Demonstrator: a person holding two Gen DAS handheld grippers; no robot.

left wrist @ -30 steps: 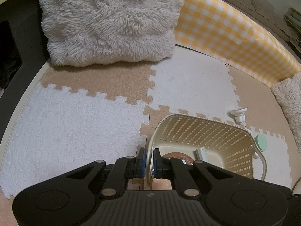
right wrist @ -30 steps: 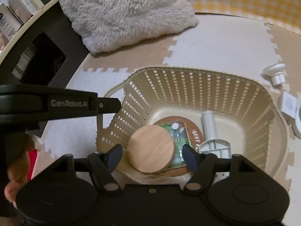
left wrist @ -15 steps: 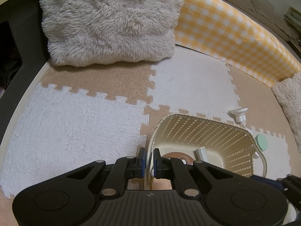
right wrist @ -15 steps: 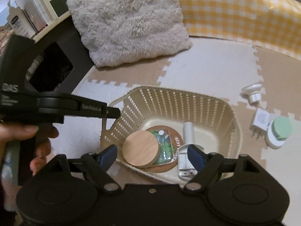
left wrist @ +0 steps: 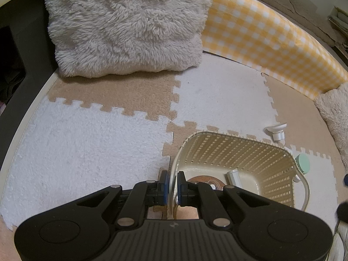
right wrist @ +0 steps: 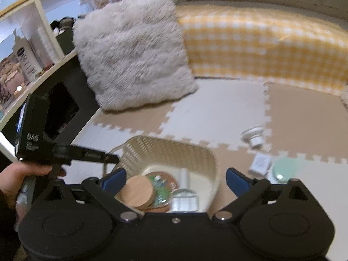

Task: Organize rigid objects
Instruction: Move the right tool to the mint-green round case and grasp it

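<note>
A cream slatted basket [left wrist: 243, 152] [right wrist: 174, 152] stands on the foam mat. My left gripper [left wrist: 172, 181] is shut on its near-left rim. Inside lie a round wooden lid [right wrist: 137, 192], a brown disc with a green pattern [right wrist: 162, 186] and a white plastic piece [left wrist: 233, 177]. My right gripper [right wrist: 175, 179] is wide open and empty, raised above the basket. On the mat to the right of the basket lie a white suction hook [right wrist: 253, 136] [left wrist: 276, 131], a white plug adapter [right wrist: 260, 163] and a mint-lidded jar [right wrist: 282, 167] [left wrist: 302, 163].
A fluffy grey cushion [left wrist: 128, 26] leans at the back. A yellow checked bolster [left wrist: 261, 39] runs along the far right. A dark shelf unit [right wrist: 65, 100] stands at the left. A second fluffy cushion [left wrist: 335, 113] sits at the right edge.
My right gripper has lifted up and back from the basket, leaving the wooden lid inside. My left gripper keeps its hold on the rim.
</note>
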